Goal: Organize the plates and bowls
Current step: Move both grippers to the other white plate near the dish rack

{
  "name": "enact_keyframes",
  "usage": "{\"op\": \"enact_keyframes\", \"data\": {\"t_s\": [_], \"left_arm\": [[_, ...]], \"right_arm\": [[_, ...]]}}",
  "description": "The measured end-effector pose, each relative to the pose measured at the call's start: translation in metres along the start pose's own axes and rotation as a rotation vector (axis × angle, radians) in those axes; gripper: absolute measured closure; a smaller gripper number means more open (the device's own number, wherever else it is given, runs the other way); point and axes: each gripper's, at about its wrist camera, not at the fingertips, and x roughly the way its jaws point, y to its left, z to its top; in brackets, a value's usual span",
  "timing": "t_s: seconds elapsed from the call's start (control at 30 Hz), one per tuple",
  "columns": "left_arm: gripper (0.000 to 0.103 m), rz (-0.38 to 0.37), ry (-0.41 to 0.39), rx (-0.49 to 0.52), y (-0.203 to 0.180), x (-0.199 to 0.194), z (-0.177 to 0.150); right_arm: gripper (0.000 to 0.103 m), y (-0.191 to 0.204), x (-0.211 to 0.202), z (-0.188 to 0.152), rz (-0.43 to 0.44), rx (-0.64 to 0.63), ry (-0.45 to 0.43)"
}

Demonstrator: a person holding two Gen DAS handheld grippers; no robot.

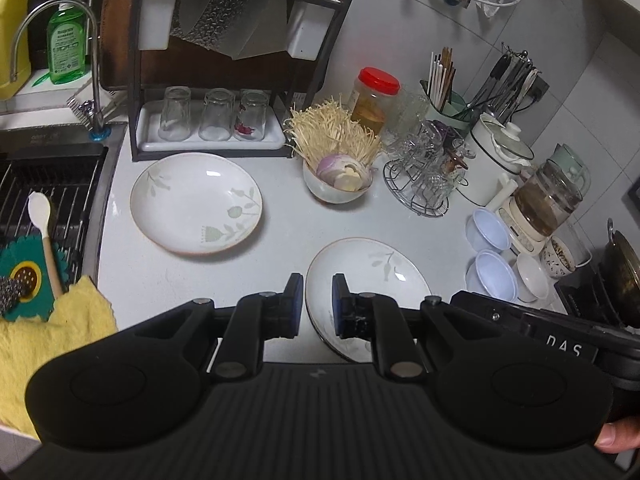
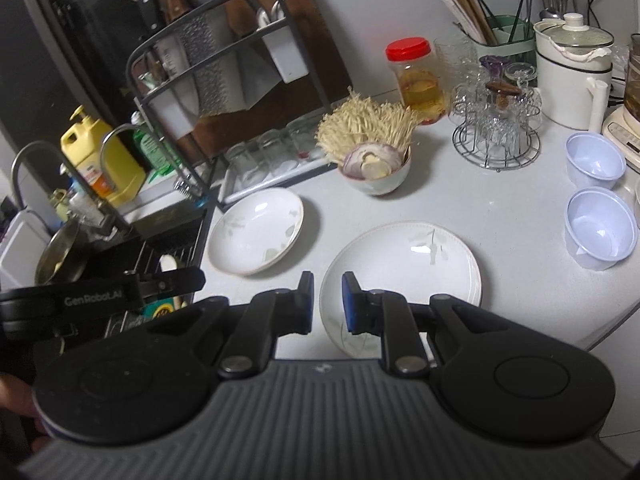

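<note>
Two white leaf-patterned plates lie on the white counter. The far plate (image 1: 196,203) (image 2: 256,231) sits near the sink. The near plate (image 1: 370,276) (image 2: 404,270) lies just ahead of both grippers. My left gripper (image 1: 318,306) is open and empty, its fingers held above the near plate's left rim. My right gripper (image 2: 327,303) is open and empty above the same plate's left rim. A white bowl (image 1: 338,190) (image 2: 376,178) holds onion and enoki mushrooms. Two pale blue bowls (image 1: 490,252) (image 2: 598,204) stand at the right. The other gripper's body shows at each view's edge.
A black dish rack (image 1: 208,80) with upturned glasses stands behind the far plate. The sink (image 1: 44,200) with a grid, spatula and yellow cloth (image 1: 48,344) is at the left. A red-lidded jar (image 1: 374,96), a wire rack of glasses (image 1: 424,168), pots and a kettle crowd the back right.
</note>
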Motion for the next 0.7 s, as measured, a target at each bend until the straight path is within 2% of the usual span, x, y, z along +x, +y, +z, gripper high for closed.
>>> {"op": "enact_keyframes", "data": {"t_s": [0.43, 0.7], "left_arm": [[0.087, 0.081, -0.041, -0.108, -0.013, -0.036, -0.053], [0.087, 0.11, -0.016, -0.138, -0.01, -0.043, -0.076]], "right_arm": [[0.084, -0.005, -0.019, -0.02, 0.089, -0.094, 0.063], [0.084, -0.004, -0.019, -0.032, 0.121, -0.115, 0.091]]}}
